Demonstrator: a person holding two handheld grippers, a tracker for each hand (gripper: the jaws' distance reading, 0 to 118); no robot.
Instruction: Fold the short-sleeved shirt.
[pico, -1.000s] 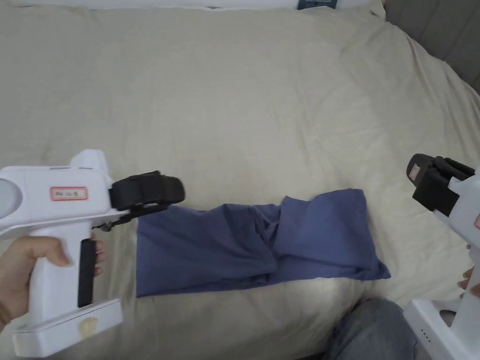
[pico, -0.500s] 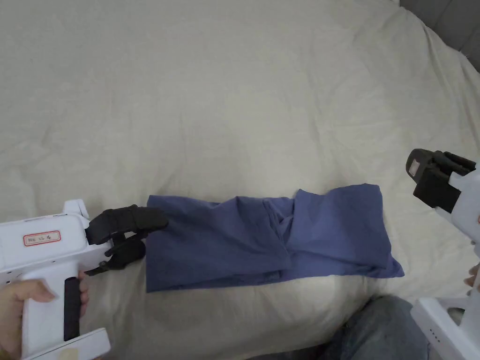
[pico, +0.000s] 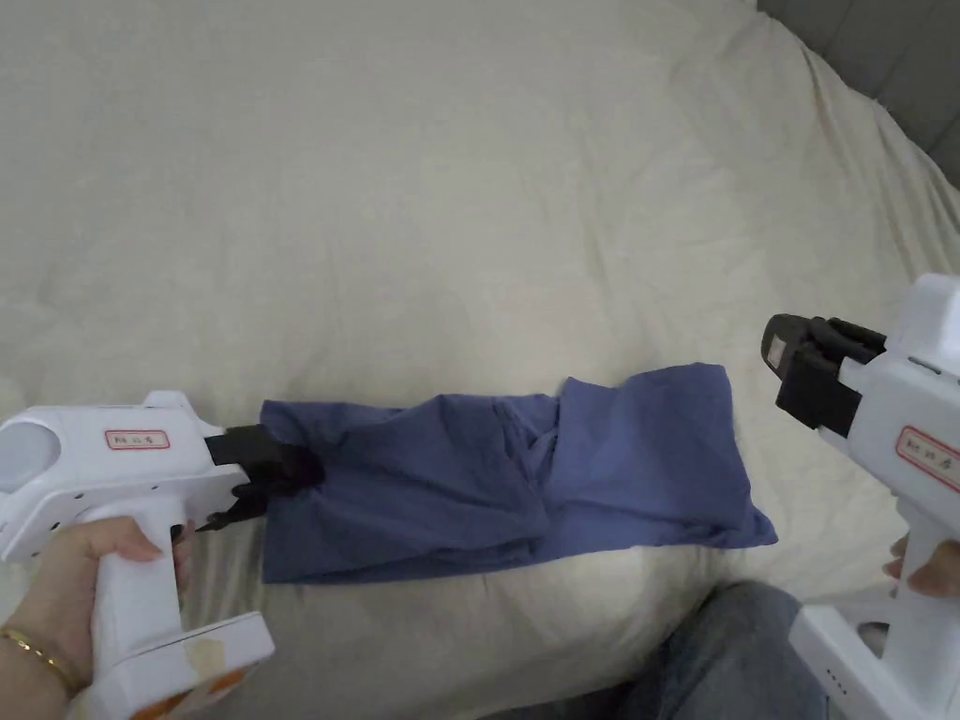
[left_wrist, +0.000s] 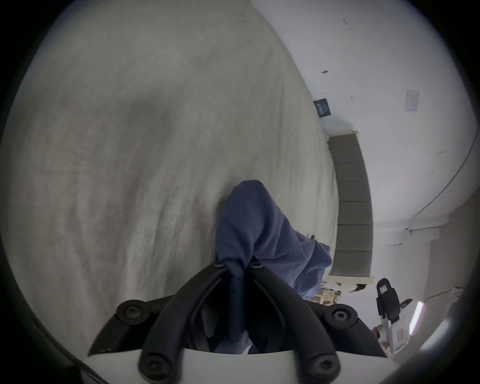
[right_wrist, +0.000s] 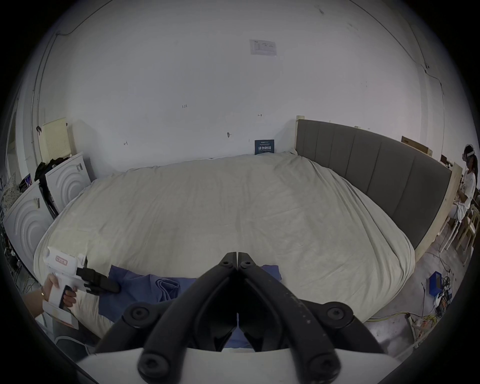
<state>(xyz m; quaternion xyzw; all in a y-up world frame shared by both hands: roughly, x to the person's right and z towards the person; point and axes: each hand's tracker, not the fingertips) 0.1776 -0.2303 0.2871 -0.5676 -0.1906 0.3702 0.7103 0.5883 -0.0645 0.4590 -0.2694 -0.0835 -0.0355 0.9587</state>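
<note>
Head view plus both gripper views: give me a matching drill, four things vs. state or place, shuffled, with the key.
Things:
1. left gripper
2. right gripper
3. shirt
4. headboard

States or places:
A. grey, padded, at one end of the bed
B. shut, holds nothing, off the cloth
C. blue, part-folded, lies near the bed's front edge
D. shut on the shirt's end

Pairs: 1-D, 2-B, 3-C, 4-A
</note>
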